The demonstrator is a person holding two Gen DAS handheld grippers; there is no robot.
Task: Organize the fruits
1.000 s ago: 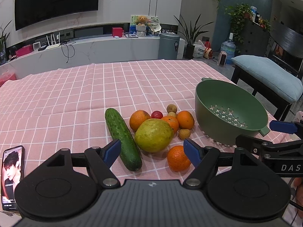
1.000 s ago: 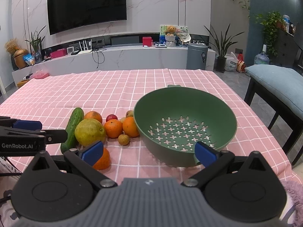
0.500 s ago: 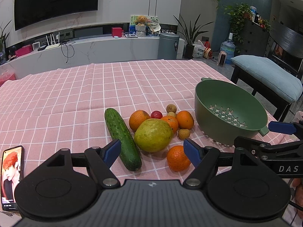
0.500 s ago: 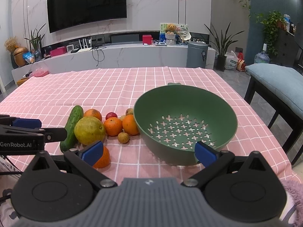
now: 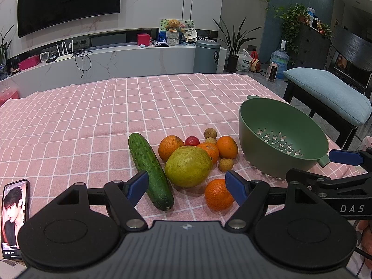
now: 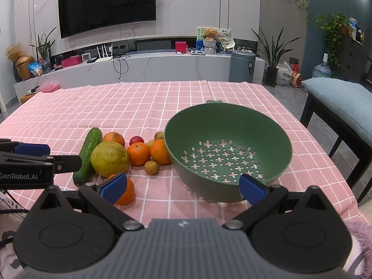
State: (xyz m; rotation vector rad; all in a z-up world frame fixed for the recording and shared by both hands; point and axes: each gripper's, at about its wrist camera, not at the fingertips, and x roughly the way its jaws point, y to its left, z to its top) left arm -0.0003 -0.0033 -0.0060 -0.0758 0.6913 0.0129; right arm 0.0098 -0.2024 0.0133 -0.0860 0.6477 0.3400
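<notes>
Surface: pink checked tablecloth (image 5: 93, 125) over a table, in a living room with a wall television (image 6: 107, 4) behind.
Fruit pile: clustered near the table's front edge, left of the green colander (image 6: 229, 153).
Large fruit: a yellow-green pomelo-like fruit (image 5: 188, 166) at the pile's middle, touching the cucumber (image 5: 150, 169) on its left.
Oranges: three behind the large fruit (image 5: 171, 146), (image 5: 210, 151), (image 5: 227, 147); a fourth (image 5: 217, 194) lies alone at the front, just beside the left claw's right fingertip.
Small fruits: a red one (image 5: 192, 141) and pale brown ones (image 5: 210, 133), (image 5: 225, 164) tucked among the oranges.
Colander: upright, nothing inside, cross-shaped holes in its bottom; an orange sits close against its left wall.
Left gripper (image 5: 187, 184): jaws spread wide, holding nothing, facing the large fruit and the cucumber's near end.
Right gripper (image 6: 183, 186): jaws spread wide, holding nothing, low before the colander's near rim.
Edge: a phone (image 5: 14, 214) with a lit screen lies flat at the far left.
</notes>
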